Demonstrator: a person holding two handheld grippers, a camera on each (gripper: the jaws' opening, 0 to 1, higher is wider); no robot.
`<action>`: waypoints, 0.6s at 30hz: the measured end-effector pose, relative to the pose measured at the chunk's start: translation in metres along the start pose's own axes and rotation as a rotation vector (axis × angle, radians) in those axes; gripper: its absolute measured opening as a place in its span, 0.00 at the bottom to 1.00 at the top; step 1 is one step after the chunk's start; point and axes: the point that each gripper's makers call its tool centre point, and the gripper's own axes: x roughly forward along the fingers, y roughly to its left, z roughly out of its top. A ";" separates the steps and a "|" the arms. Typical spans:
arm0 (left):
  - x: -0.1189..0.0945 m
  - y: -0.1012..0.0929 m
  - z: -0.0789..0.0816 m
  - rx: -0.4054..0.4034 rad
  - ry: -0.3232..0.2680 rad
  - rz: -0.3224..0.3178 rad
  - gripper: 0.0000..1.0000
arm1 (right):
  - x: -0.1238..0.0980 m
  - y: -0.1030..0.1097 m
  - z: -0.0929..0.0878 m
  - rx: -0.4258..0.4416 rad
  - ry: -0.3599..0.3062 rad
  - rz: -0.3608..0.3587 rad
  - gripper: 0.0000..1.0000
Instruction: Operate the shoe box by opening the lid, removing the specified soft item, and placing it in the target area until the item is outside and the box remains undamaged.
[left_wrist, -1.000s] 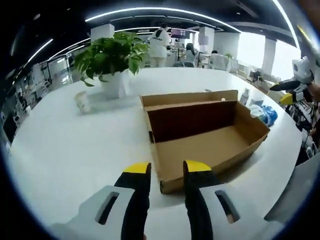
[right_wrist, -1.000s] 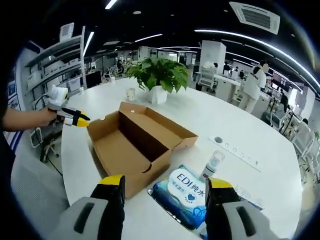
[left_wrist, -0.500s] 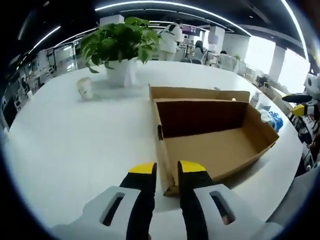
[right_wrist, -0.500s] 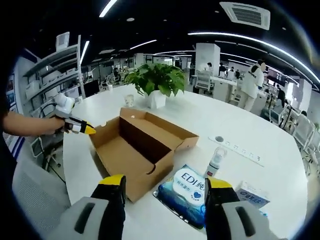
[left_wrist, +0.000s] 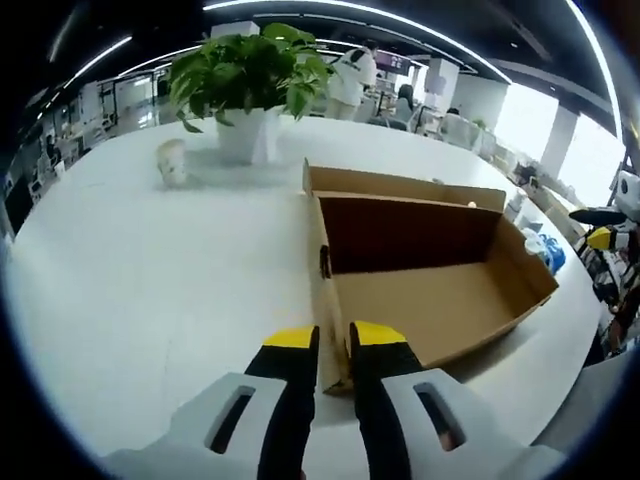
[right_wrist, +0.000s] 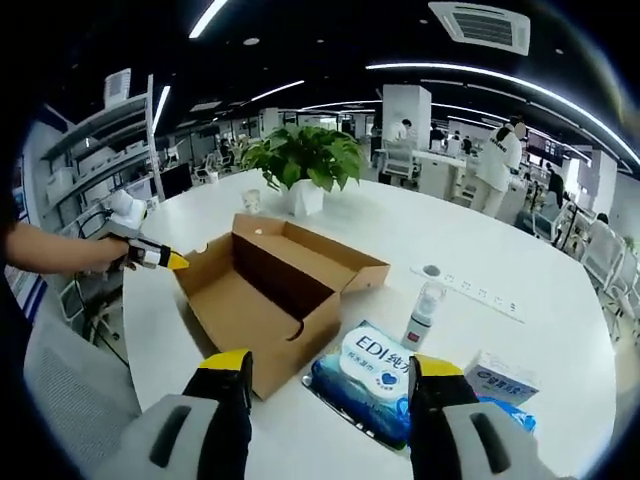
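Left gripper view: my left gripper (left_wrist: 333, 338) has its fingers narrowed on the near end wall of the shoe box (left_wrist: 425, 275), which stands open on the white table (left_wrist: 150, 280). A potted plant (left_wrist: 250, 85) and a cup (left_wrist: 172, 160) stand beyond the box.

Right gripper view: my right gripper (right_wrist: 330, 365) hangs with fingers wide, gripping nothing. A wipes pack (right_wrist: 375, 378) lies just beside the box (right_wrist: 265, 295), a bottle (right_wrist: 423, 312) behind the pack.

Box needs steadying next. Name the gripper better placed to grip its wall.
Left. The left gripper has its jaws straddling the near end wall of the cardboard box, nearly closed on it. The right gripper hangs open above the wet wipes pack, beside the box.
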 end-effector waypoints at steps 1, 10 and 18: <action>0.000 0.000 0.000 0.000 0.001 0.000 0.10 | 0.000 0.000 0.000 -0.001 0.002 0.001 0.61; -0.002 -0.001 -0.002 -0.026 -0.007 0.022 0.07 | 0.002 0.001 -0.002 -0.006 0.008 0.007 0.61; -0.003 0.002 -0.003 -0.048 -0.008 0.044 0.04 | 0.002 0.000 -0.005 -0.004 0.019 0.015 0.60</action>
